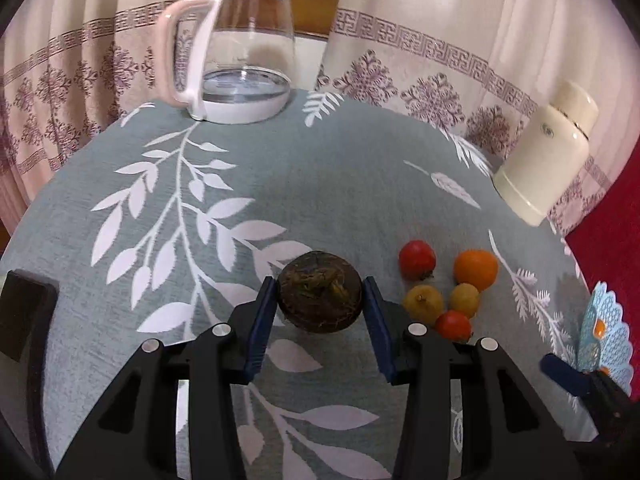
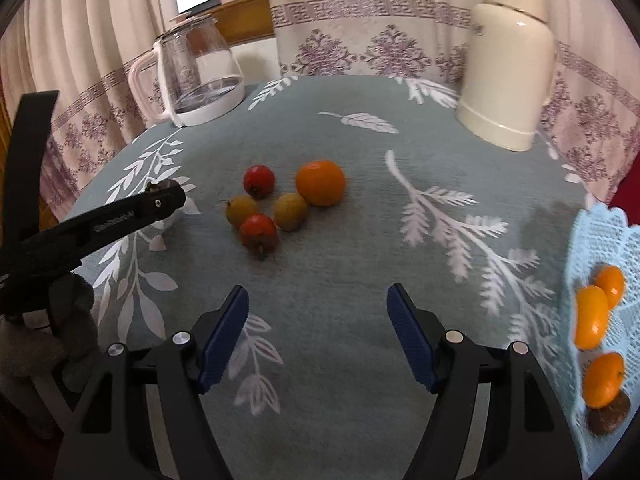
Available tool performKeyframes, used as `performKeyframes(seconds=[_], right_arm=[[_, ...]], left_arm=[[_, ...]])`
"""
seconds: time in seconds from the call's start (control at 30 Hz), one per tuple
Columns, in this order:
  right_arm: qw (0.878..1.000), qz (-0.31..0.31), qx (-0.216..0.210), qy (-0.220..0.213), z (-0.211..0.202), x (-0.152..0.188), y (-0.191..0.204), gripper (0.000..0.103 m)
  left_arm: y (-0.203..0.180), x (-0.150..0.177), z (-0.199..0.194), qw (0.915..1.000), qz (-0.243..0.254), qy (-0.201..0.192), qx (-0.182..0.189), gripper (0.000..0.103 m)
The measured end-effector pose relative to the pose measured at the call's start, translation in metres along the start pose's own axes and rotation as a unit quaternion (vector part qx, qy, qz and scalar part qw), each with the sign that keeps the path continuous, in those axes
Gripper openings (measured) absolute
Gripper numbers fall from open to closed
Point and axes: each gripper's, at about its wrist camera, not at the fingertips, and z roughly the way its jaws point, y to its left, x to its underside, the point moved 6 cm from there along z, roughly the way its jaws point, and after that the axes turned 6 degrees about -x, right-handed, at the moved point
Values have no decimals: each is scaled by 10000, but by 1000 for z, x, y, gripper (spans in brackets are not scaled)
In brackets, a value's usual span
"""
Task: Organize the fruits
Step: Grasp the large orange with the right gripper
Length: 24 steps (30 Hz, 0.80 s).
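Observation:
In the left wrist view a dark brown round fruit (image 1: 320, 292) lies on the grey leaf-patterned tablecloth between the blue pads of my left gripper (image 1: 320, 300), whose jaws stand open around it with small gaps either side. To its right lies a cluster: an orange (image 1: 476, 269), two red fruits (image 1: 417, 260) and two yellow fruits (image 1: 423, 299). In the right wrist view my right gripper (image 2: 318, 316) is open and empty, nearer than the same cluster (image 2: 320, 182). A light blue lace basket (image 2: 608, 232) at the right holds three oranges (image 2: 592, 316) and a brown fruit (image 2: 610, 420).
A glass kettle (image 1: 240, 52) with a white handle stands at the table's far left. A cream thermos (image 1: 548, 156) stands at the far right. Patterned curtains hang behind. A dark block (image 1: 24, 312) sits at the left edge. The left gripper (image 2: 160, 204) shows in the right wrist view.

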Motion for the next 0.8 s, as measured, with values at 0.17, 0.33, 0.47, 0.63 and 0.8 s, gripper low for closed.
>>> performKeyframes(seconds=[0.17,0.33,0.47,0.63,0.8], right_arm=[[9998,199,-74,25,17,-22,-6,72],[9981,592,-130,-75,32,-56,-19,72],[9969,770,-142,-32,51,-71,-22,71],[9968,796,-54,60,73,-80,-21,70],[9972,708,115,194,88,-77,-21,62]], left_arm=[[6,-4,-6,9998,-135,-132,-36,45],[7,-6,-11,9996,-178,-239,-31,45],[7,-7,-13,9994,-179,-298,-72,45],[8,-8,-14,9992,-174,-357,-95,45],[7,-8,-15,9990,-159,-394,-100,45]])
